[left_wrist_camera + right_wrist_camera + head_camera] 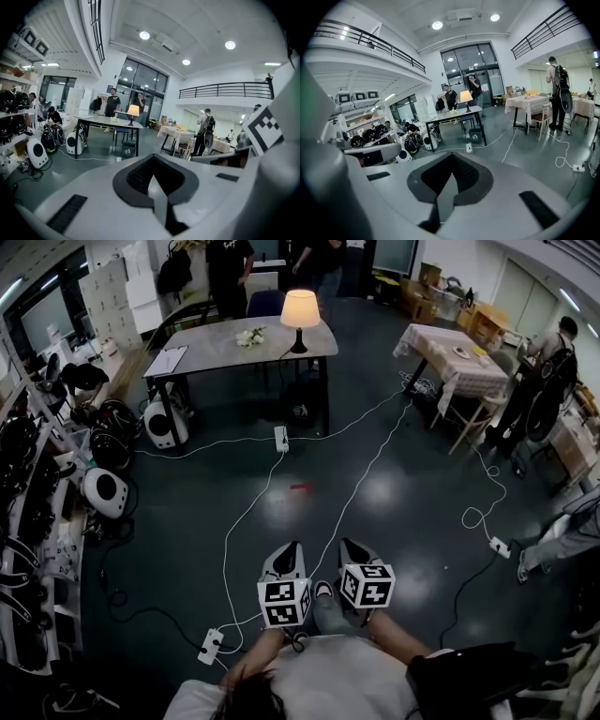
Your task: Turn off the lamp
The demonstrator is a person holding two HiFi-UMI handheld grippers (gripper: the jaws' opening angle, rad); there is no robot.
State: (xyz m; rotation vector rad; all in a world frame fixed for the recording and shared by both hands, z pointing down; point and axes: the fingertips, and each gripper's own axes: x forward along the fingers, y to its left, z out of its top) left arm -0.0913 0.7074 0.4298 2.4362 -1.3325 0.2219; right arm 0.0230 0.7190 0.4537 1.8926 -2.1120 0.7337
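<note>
The lamp was lit on the far table, well away from both grippers. The left gripper and right gripper were squeezed closed near the person, holding nothing.

My head view is dim and bluish. The lit lamp is its brightest spot, glowing warm onto the table. On the floor in front of the lamp, pale patches of glare lie on the dark sheen. Both gripper views are brighter, and the round ceiling lights above the lamp flare white. All three pictures bulge and go black at the corners. Close to the lens, my left gripper and right gripper look soft, each with a shadowed hollow.
</note>
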